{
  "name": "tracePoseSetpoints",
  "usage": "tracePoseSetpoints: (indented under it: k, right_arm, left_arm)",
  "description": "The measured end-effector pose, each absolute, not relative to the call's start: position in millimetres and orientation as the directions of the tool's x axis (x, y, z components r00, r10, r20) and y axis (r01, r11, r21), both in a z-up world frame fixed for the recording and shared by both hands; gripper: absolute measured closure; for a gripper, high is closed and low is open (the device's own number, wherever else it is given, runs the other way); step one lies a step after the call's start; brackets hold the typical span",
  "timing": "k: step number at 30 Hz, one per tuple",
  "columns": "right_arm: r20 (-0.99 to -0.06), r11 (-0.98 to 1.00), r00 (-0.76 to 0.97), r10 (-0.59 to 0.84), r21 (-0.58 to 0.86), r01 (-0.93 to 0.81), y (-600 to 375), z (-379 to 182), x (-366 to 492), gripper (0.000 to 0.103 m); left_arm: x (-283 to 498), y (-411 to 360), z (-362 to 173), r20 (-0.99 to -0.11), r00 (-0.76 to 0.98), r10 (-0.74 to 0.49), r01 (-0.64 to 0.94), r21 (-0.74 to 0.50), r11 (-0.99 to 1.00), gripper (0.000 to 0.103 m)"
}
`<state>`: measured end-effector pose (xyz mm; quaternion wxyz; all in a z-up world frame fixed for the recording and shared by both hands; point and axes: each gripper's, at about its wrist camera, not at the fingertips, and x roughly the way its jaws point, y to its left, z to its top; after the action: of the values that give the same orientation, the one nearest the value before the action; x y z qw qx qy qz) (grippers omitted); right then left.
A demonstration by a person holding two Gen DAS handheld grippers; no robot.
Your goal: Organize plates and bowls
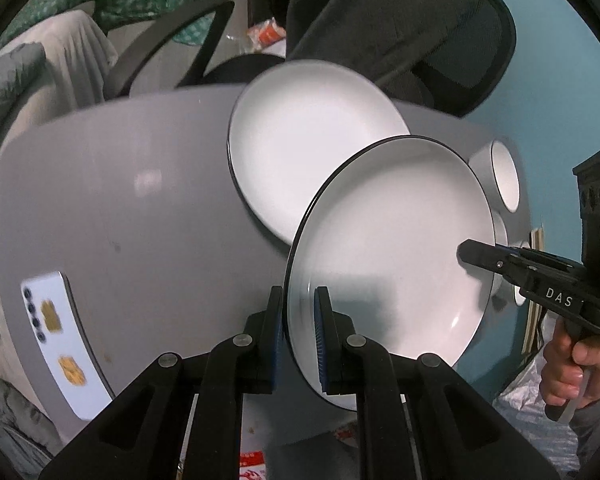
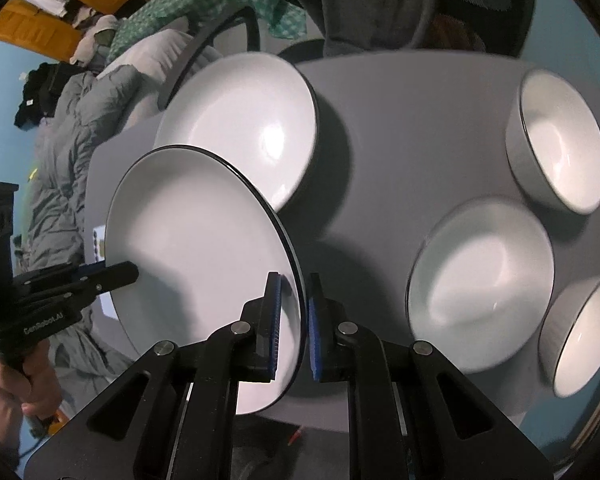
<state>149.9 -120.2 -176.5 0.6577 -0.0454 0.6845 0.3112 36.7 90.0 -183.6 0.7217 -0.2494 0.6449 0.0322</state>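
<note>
1. Because a wide, shallow plate [image 1: 388, 256] would tip if pinched at one edge only, both tools grip it at once: the left gripper [image 1: 299, 336] is clenched on its near rim, one blue pad above and one below, and the right gripper [image 2: 292, 326] is clenched on the opposite rim in the same way.
2. Held so, the plate hangs tilted above the grey table [image 1: 140, 184], partly over a second plate [image 1: 312, 140] that lies flat there; I judge it is meant to be stacked on that one.
3. Only the right wrist view shows the three bowls [image 2: 482, 280] plainly, standing apart from each other on the table to the right of the plates, none nested yet. From the left wrist view only one bowl is clear, and slivers of the others peep out behind the held plate.
4. Only the left wrist view shows a white phone [image 1: 64, 340] near the table's left edge, well clear of the dishes, and the hand [image 1: 572, 368] on the right tool's grip.
</note>
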Motion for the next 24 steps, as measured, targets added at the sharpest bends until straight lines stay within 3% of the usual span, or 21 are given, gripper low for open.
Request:
tracePoseSetpoints:
  k: [24]
  right_arm:
    - [-0.929, 0.797, -0.162, 0.333, 0.369, -0.478, -57, -204, 228, 0.090]
  left_arm:
    - [117, 141, -217, -0.978, 0.097, -0.184, -0.427, -0.208, 0.880, 0.091]
